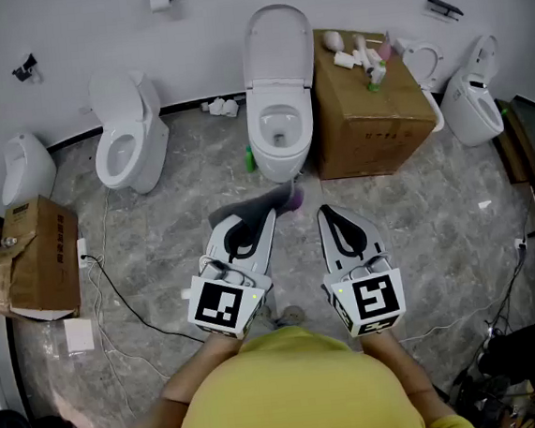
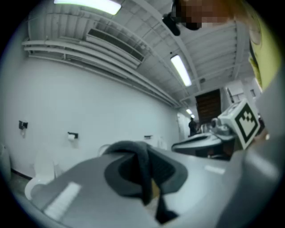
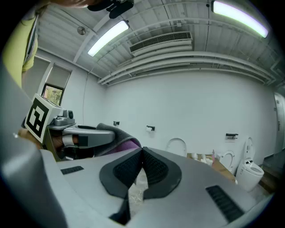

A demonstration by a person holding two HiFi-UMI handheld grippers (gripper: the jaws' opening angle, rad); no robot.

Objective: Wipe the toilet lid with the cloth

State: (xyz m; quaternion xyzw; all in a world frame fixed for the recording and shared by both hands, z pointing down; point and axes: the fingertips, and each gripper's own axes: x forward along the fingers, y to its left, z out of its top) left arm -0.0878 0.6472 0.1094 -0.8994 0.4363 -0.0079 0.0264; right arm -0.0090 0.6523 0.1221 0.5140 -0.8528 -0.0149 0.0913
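Note:
A grey cloth with a purple side (image 1: 271,201) hangs from my left gripper (image 1: 250,224), which is shut on it above the marble floor. In the left gripper view the dark cloth (image 2: 136,158) drapes over and between the jaws of the left gripper (image 2: 143,153). My right gripper (image 1: 329,216) is beside it, shut and empty; its pads meet in the right gripper view (image 3: 142,152). The white toilet (image 1: 281,127) stands ahead by the wall with its lid (image 1: 276,43) raised upright. Both grippers are held short of it, pointing roughly level.
A cardboard box (image 1: 366,114) with bottles on top sits right of the toilet. Another toilet (image 1: 128,137) stands at the left and one (image 1: 473,99) at the far right. A second box (image 1: 31,255) and cables (image 1: 116,298) lie at the left.

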